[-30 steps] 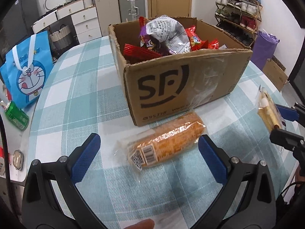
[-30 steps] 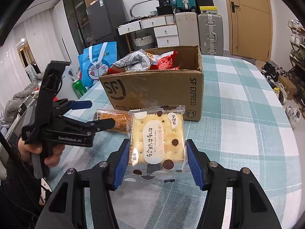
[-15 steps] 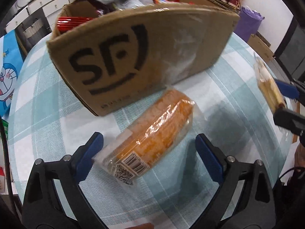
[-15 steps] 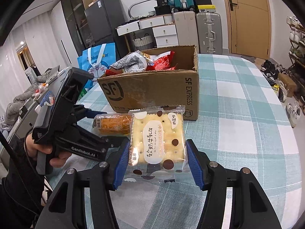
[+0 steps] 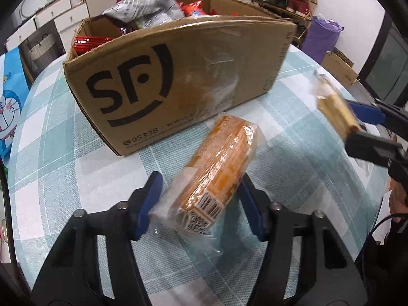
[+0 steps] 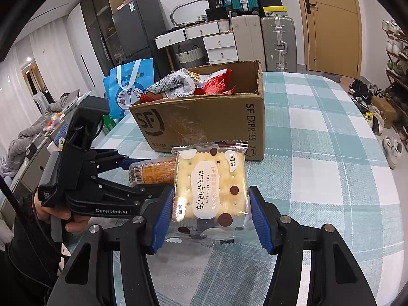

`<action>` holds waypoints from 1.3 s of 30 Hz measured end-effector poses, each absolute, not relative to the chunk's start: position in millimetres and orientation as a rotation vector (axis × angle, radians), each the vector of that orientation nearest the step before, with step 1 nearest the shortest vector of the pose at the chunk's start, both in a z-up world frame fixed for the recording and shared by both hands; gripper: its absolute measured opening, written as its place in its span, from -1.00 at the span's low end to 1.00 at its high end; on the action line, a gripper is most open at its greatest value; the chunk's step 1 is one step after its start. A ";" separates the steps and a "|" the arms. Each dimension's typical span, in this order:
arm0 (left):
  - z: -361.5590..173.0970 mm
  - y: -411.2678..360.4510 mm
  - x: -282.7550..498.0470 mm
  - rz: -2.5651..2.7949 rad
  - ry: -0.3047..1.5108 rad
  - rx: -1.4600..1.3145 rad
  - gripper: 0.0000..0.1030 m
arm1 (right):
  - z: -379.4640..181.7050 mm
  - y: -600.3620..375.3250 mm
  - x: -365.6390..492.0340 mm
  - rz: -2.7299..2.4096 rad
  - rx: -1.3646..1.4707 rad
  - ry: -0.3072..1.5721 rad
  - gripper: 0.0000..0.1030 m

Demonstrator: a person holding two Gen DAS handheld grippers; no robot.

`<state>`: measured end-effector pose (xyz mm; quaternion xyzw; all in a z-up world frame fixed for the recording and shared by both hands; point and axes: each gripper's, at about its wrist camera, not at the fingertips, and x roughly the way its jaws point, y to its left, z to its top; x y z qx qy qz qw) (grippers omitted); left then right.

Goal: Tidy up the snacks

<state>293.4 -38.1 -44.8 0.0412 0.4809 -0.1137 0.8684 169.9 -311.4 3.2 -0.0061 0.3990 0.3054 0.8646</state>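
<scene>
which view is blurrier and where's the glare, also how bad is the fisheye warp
Left wrist view: softer, with motion smear on the cracker pack held at right and on the bags in the cardboard box; glare streaks on the tape across the box front and on the orange snack pack. Right wrist view: sharp, evenly lit, print on the cracker pack readable. Both: strong barrel warp, dark vignetted corners.
</scene>
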 end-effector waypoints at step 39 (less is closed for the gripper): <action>63.4 -0.1 182.4 -0.230 0.682 -0.136 -0.30 | 26.2 -323.2 158.7 0.684 0.086 0.699 0.13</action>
